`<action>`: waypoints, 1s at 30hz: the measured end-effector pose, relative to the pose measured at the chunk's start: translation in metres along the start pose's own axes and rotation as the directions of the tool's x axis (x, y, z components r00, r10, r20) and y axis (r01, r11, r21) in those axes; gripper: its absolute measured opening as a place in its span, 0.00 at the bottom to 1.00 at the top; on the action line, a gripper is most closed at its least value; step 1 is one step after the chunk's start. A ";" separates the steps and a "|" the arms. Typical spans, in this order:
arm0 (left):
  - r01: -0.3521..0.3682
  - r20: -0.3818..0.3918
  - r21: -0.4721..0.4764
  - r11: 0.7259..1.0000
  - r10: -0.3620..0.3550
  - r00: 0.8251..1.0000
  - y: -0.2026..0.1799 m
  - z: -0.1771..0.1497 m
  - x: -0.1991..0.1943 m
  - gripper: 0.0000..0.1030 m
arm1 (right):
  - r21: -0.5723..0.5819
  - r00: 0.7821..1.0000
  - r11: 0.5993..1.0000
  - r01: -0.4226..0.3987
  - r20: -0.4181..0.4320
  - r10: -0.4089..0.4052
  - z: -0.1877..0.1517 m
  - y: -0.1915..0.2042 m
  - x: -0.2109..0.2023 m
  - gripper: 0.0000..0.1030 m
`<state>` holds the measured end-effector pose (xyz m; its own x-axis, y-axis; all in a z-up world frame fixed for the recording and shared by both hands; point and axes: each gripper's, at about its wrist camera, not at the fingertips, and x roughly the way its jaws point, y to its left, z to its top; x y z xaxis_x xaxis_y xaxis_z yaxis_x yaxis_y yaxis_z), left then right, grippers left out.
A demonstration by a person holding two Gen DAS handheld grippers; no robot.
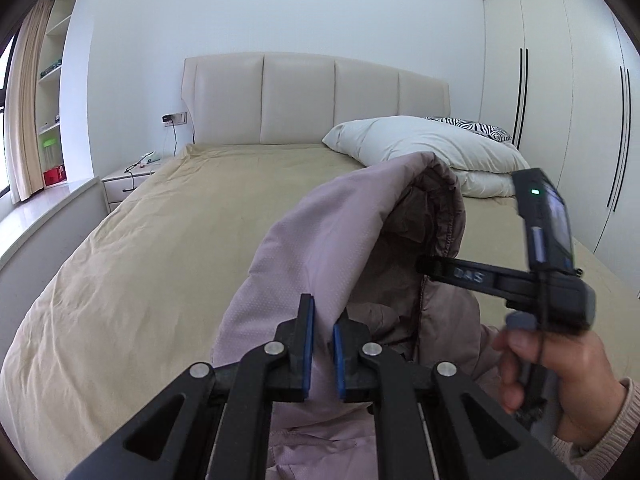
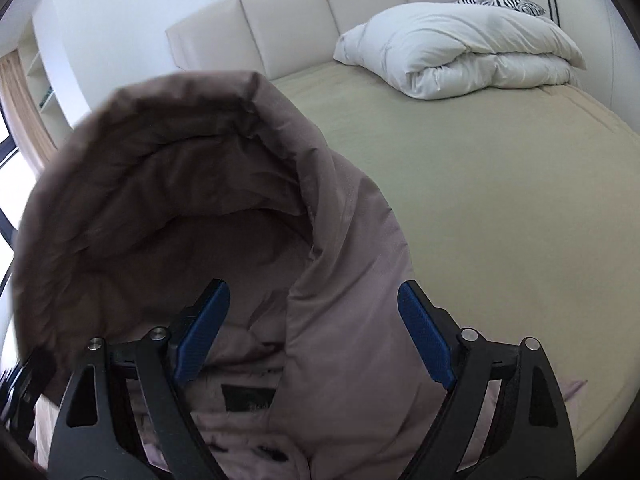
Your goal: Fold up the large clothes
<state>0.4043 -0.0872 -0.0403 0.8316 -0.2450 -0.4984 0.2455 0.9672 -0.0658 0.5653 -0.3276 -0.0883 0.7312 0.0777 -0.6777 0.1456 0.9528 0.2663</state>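
A mauve padded hooded jacket [image 1: 320,240] is held up over the beige bed [image 1: 160,248]. My left gripper [image 1: 323,322] is shut on the jacket's outer fabric just below the hood. In the right wrist view my right gripper [image 2: 313,300] is open, its blue pads [image 2: 424,340] on either side of the hood's front edge, without pinching it. The hood [image 2: 180,184] stands open and fills the left of that view. The right gripper also shows in the left wrist view [image 1: 432,270], its finger reaching to the hood's opening.
A folded white duvet [image 1: 424,148] and a zebra-print pillow [image 1: 468,125] lie at the head of the bed on the right. A cream headboard [image 1: 312,96], a nightstand [image 1: 132,178] at the left and wardrobes [image 1: 560,100] at the right surround the bed.
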 end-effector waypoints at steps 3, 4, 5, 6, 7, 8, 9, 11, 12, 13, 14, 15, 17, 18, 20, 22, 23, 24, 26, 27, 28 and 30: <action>0.005 0.005 0.008 1.000 -0.005 1.000 0.001 -0.003 -0.002 0.09 | 0.064 0.999 0.998 -0.001 -0.051 0.004 0.013 -0.001 0.032 0.60; 0.009 0.005 0.005 1.000 -0.009 1.000 0.002 -0.003 -0.003 0.09 | 0.085 0.997 0.996 0.005 -0.079 0.002 0.017 -0.004 0.040 0.50; 0.011 0.005 -0.003 1.000 -0.011 1.000 0.004 -0.003 -0.003 0.09 | 0.120 0.995 0.993 0.003 -0.098 0.009 0.018 -0.011 0.043 0.31; 0.014 0.007 -0.012 1.000 -0.014 1.000 0.006 -0.004 -0.005 0.09 | 0.149 0.995 0.989 -0.010 -0.101 0.025 0.018 -0.017 0.042 0.27; 0.017 0.006 -0.023 1.000 -0.017 1.000 0.009 -0.004 -0.007 0.09 | 0.146 0.995 0.989 -0.012 -0.094 0.026 0.017 -0.022 0.037 0.23; 0.021 0.006 -0.035 0.999 -0.020 1.000 0.012 -0.004 -0.009 0.09 | 0.122 0.997 0.993 0.007 -0.077 0.003 0.015 -0.024 0.029 0.16; 0.027 0.007 -0.047 0.999 -0.027 1.000 0.014 -0.005 -0.014 0.09 | 0.105 0.998 0.994 0.017 -0.054 -0.012 0.012 -0.028 0.019 0.13; 0.036 0.016 -0.060 0.998 -0.035 0.999 0.016 -0.007 -0.026 0.09 | 0.085 1.000 0.996 0.004 -0.006 -0.003 0.004 -0.034 -0.010 0.11; 0.040 0.021 -0.069 0.997 -0.038 0.999 0.017 -0.009 -0.034 0.08 | 0.058 1.000 0.998 0.005 0.025 -0.007 -0.001 -0.036 -0.028 0.11; 0.045 0.025 -0.081 0.996 -0.043 0.999 0.019 -0.012 -0.042 0.08 | 0.031 0.998 1.000 0.003 0.055 -0.004 -0.007 -0.036 -0.048 0.10; 0.055 0.025 -0.095 0.994 -0.052 0.998 0.021 -0.015 -0.051 0.08 | 0.005 0.996 1.000 -0.004 0.085 0.003 -0.017 -0.036 -0.069 0.10; 0.062 0.024 -0.113 0.992 -0.060 0.998 0.023 -0.020 -0.060 0.08 | -0.021 0.994 1.000 -0.002 0.112 0.005 -0.028 -0.035 -0.089 0.10; 0.074 0.013 -0.139 0.988 -0.073 0.997 0.024 -0.033 -0.078 0.08 | -0.068 0.988 0.998 -0.008 0.155 0.019 -0.057 -0.035 -0.128 0.10; 0.078 0.006 -0.143 0.987 -0.078 0.997 0.023 -0.042 -0.087 0.08 | -0.090 0.986 0.996 -0.006 0.166 0.021 -0.075 -0.035 -0.144 0.10; 0.076 -0.015 -0.150 0.986 -0.079 0.997 0.021 -0.063 -0.105 0.08 | -0.131 0.984 0.991 -0.001 0.176 0.024 -0.112 -0.035 -0.169 0.10; 0.069 -0.054 -0.181 0.981 -0.080 0.995 0.024 -0.088 -0.118 0.08 | -0.109 0.988 0.993 -0.046 0.139 0.061 -0.150 -0.046 -0.183 0.10; 0.063 -0.082 -0.205 0.977 -0.081 0.993 0.026 -0.103 -0.121 0.08 | -0.099 0.991 0.994 -0.054 0.114 0.065 -0.168 -0.048 -0.184 0.10; 0.055 -0.121 -0.224 0.973 -0.084 0.989 0.027 -0.117 -0.122 0.08 | -0.086 0.993 0.994 -0.068 0.088 0.076 -0.185 -0.052 -0.183 0.11; 0.032 -0.186 -0.272 0.962 -0.085 0.979 0.032 -0.144 -0.127 0.08 | -0.083 0.998 0.994 -0.065 0.018 0.067 -0.217 -0.059 -0.180 0.11; 0.026 -0.206 -0.288 0.957 -0.088 0.974 0.034 -0.156 -0.133 0.08 | -0.084 0.999 0.995 -0.051 -0.007 0.051 -0.231 -0.059 -0.182 0.11; 0.019 -0.219 -0.296 0.955 -0.087 0.972 0.035 -0.163 -0.139 0.08 | -0.071 0.998 0.996 -0.062 -0.026 0.060 -0.246 -0.069 -0.187 0.11; 0.014 -0.222 -0.303 0.953 -0.085 0.971 0.037 -0.167 -0.153 0.08 | -0.036 0.996 0.997 -0.065 -0.056 0.063 -0.261 -0.078 -0.193 0.11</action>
<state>0.2034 -0.0032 -0.1106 0.6762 -0.3052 -0.6705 0.0945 0.9385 -0.3320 0.2392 -0.3403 -0.1575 0.7002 0.1537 -0.6972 0.0738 0.9557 0.2848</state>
